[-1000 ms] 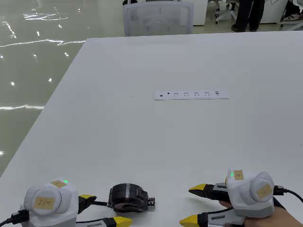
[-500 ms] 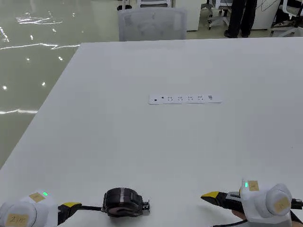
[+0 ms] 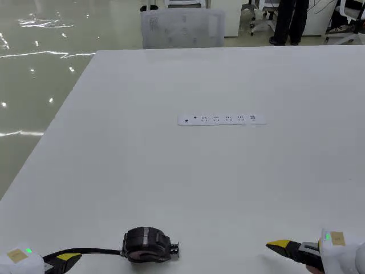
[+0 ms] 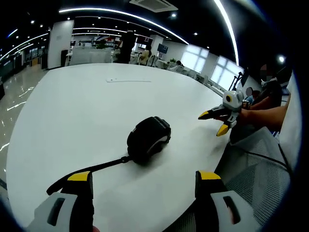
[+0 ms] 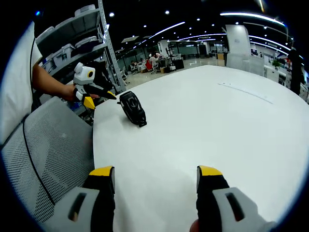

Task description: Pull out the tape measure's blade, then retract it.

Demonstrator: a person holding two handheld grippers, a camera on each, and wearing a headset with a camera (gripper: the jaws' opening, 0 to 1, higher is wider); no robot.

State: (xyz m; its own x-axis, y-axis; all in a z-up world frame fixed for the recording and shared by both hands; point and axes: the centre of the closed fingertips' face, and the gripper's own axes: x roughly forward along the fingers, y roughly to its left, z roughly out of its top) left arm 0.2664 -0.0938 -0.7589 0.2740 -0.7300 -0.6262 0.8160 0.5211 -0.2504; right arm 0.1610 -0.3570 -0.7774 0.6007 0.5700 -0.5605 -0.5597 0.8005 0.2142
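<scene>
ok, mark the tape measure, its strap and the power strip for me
tape measure [image 3: 146, 244], head view, top of its black case.
strap [image 3: 91, 249], head view, midway along the black cord left of the case.
power strip [image 3: 221, 119], head view, middle of its white face.

Black tape measure [image 3: 146, 244], white table [image 3: 199, 171], yellow-tipped white left tool [image 4: 144, 176] and right tool [image 5: 155, 170], grey mesh chair [image 3: 182, 25].

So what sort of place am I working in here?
Probably an open-plan office or lab: a big white table with an inset socket strip, a mesh office chair at its far end, and storage shelving with bins nearby.
</scene>
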